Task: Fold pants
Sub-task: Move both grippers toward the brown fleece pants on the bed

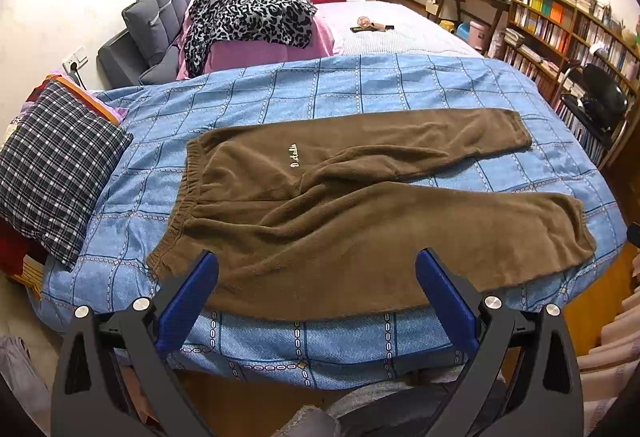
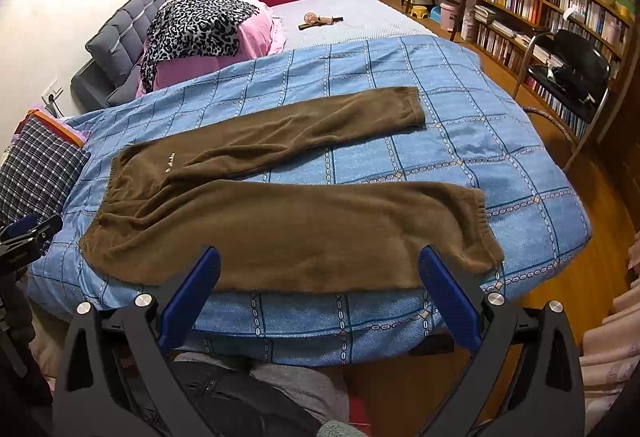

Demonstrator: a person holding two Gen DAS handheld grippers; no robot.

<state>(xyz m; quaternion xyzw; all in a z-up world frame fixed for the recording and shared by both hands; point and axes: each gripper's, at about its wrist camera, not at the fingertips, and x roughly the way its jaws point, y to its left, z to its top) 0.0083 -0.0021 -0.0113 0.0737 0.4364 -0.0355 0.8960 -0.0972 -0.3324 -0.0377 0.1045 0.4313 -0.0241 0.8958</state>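
Bedroom, bed (image 1: 120, 197) under a blue checked quilt (image 1: 400, 85). On it, brown fleece pants (image 1: 320, 221) spread flat and unfolded: elastic waistband (image 1: 188, 189) toward the plaid pillow (image 1: 52, 165), legs splayed apart toward the bookshelf (image 1: 560, 21), near leg along the quilt's front edge. Left gripper (image 1: 316, 277) poised over the hip end, jaws wide, holding nothing. Right gripper (image 2: 318, 273) over the near leg, short of its cuff (image 2: 480, 225), jaws likewise wide and empty. Judged: first fold not yet begun. Next, probably: pinch near-leg edge at waist and cuff, carry over onto the far leg.
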